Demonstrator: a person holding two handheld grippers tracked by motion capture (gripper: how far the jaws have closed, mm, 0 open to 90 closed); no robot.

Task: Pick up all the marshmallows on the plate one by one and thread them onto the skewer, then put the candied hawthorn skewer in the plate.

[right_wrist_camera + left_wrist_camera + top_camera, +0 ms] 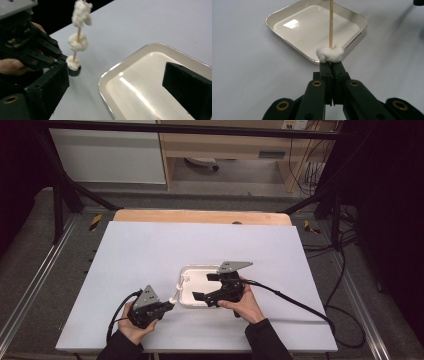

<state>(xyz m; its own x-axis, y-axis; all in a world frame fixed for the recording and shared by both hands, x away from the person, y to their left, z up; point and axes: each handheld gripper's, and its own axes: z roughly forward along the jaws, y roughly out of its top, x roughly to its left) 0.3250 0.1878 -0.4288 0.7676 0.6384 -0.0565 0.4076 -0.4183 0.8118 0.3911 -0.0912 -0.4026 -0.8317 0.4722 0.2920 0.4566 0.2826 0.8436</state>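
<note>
Right now your left tongs are clamped tight on the bottom end of a skewer, a thin pale wooden stick that carries lumpy white pieces, soft-looking and ragged at the edges. In the right gripper view you can count three of those pieces: one down at the tong tips, one in the middle, one at the top, a little blurred. The stick stands tilted above the white bench, just beside the near corner of the tray.

That tray is a single shallow white dish, square with rounded corners and a shiny rim, and its glossy floor is bare in both gripper views.

Your right tongs hang over the tray with the jaws spread wide and nothing between them.

One skewer, three white pieces, one tray, two tongs.
</note>
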